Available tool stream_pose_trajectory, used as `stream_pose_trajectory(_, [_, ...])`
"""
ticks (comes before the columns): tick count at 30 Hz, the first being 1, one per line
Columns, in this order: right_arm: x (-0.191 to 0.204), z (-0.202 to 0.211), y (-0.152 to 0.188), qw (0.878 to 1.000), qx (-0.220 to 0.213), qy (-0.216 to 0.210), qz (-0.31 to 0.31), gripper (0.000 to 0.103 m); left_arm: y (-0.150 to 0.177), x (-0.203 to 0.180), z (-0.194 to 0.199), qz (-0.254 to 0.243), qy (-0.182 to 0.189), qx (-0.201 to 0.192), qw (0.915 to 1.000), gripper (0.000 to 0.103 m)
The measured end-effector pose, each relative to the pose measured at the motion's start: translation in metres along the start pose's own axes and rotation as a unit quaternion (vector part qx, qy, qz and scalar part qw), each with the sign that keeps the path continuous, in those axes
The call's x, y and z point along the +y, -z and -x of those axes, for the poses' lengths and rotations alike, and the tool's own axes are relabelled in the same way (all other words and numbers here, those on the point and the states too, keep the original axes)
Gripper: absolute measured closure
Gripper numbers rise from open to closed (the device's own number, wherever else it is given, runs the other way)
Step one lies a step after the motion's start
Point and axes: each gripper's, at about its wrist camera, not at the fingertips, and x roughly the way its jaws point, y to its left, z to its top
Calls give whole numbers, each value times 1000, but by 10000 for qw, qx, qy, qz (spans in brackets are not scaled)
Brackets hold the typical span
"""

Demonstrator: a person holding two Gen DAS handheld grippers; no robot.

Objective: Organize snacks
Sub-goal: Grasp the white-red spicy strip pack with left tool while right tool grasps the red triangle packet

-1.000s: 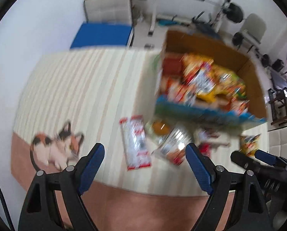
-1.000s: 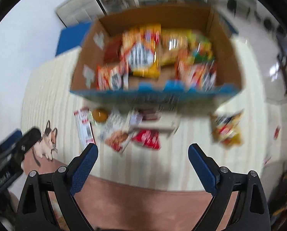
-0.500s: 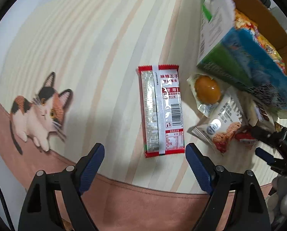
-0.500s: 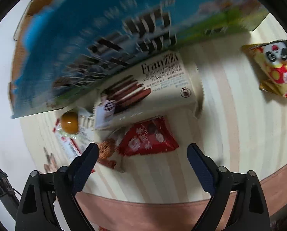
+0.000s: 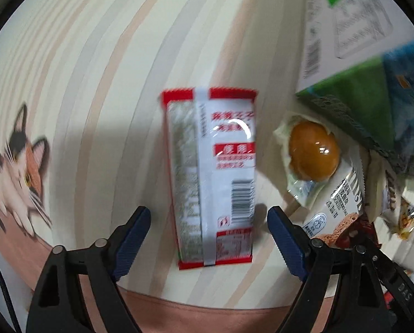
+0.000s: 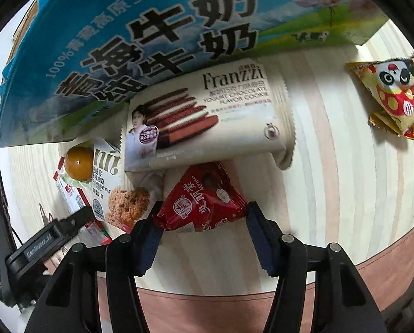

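Observation:
A long red-and-white snack packet (image 5: pixel 212 177) lies on the striped mat, its near end between the fingers of my open left gripper (image 5: pixel 209 219). A small red packet (image 6: pixel 204 199) lies on the mat between the fingers of my open right gripper (image 6: pixel 201 216), whose pads stand at the packet's two sides. Behind it lies a cream Franzzi cookie pack (image 6: pixel 207 122) against the blue carton wall (image 6: pixel 162 33). An egg pouch (image 5: pixel 312 149) and an oat cookie packet (image 5: pixel 337 211) lie between the two grippers.
A yellow panda snack bag (image 6: pixel 393 94) lies alone to the right. The carton's green and white corner (image 5: pixel 354 63) rises at the left view's upper right. A cat picture (image 5: pixel 15 166) marks the mat's left part. The pink mat border (image 6: pixel 234 305) runs along the near edge.
Both grippers have come down close to the mat. The left one now straddles the long packet's near end. The right one has narrowed around the red packet.

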Motion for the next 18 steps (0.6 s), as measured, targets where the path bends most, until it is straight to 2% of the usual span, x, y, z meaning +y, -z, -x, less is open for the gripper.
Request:
stream_pose_trajectory(1, [0, 0, 2, 10000, 2, 15, 14, 42, 2, -3, 2, -81, -149, -102, 9998, 36])
stream_pose_trajectory(2, [0, 0, 3, 10000, 4, 18, 31, 42, 3, -5, 4, -165, -211, -172, 9995, 41])
stream_pose_trajectory(3, [0, 0, 4, 10000, 2, 28, 62, 43, 5, -7, 6, -257, -270, -232, 9990, 53])
stream_pose_trajectory(4, [1, 0, 6, 9999, -13, 37, 94, 43, 7, -9, 8, -308, -265, -250, 9989, 56])
stream_pose_trajectory(9, [-2, 10, 21, 9995, -103, 34, 297, 43, 21, -4, 12, -405, -191, -179, 9988, 59])
stream_pose_trajectory(18, [4, 27, 45, 9981, -182, -259, 531, 44, 80, 1, 38, -621, 5, -228, 9978, 59])
